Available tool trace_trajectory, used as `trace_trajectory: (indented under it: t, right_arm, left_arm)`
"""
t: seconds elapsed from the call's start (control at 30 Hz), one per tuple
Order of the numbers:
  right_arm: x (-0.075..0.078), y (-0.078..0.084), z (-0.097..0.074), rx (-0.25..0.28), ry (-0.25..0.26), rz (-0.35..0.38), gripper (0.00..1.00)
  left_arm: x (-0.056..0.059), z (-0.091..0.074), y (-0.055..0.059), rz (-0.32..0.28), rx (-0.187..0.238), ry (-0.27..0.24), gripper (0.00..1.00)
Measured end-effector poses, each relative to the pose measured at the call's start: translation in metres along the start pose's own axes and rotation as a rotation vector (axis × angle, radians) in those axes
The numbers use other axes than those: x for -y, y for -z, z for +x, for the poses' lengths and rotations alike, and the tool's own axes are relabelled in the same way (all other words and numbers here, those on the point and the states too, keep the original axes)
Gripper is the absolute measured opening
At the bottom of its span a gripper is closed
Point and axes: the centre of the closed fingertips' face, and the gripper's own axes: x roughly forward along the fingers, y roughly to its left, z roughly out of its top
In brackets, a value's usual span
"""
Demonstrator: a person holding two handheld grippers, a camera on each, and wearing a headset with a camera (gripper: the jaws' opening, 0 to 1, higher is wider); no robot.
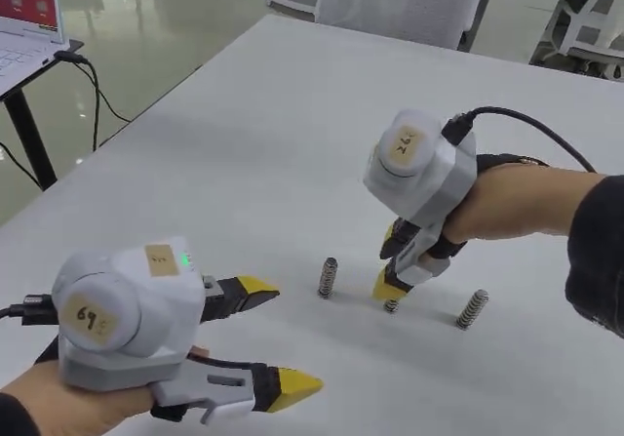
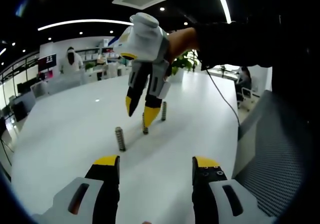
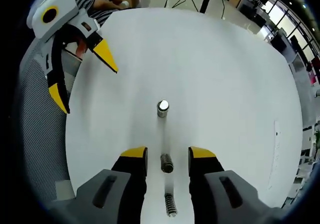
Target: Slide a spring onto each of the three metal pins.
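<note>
Right gripper view looks almost straight down along its own jaws. Nearest the camera, low between the jaw bases, the near spring leans a little. In the head view it stands tilted at the right end of the row.

Next, the right gripper has its jaws spread. The middle spring is between the yellow tips with a gap on each side, so nothing is pinched. This spring stands upright and its long axis points up toward the camera. I cannot tell if a pin is inside it.

Further on the same line, the far spring stands upright. It shows a bright round metal top, which I judge to be a pin inside it.

As I judge, the coming move turns on this: the jaws are centred over the middle spring, so they need only to close on it or to go down along its axis. The left gripper is well apart from the row, with jaws spread and holding nothing, so the right one is clearly nearer. The table is bare around the row and its edges are far, so there is room on all sides.
</note>
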Motion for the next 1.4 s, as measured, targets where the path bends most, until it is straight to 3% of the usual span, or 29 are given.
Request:
trace_trajectory:
  t: [0.47, 0.93, 1.2, 1.4]
  right_arm:
    - [0.000, 0.019, -0.008, 0.073, 0.036, 0.071, 0.45]
    - [-0.001, 0.022, -0.016, 0.214, 0.095, 0.139, 0.60]
    - [0.007, 0.027, -0.027, 0.326, 0.161, 0.232, 0.65]
    - [0.008, 0.036, -0.032, 0.375, 0.198, 0.290, 0.66]
  left_arm:
    - [0.001, 0.000, 0.002, 0.000, -0.006, 0.006, 0.53]
    - [0.003, 0.001, 0.004, -0.001, -0.012, 0.014, 0.54]
    - [0.004, 0.002, 0.004, 0.002, -0.015, 0.019, 0.54]
    - [0.005, 0.003, 0.004, 0.002, -0.017, 0.024, 0.54]
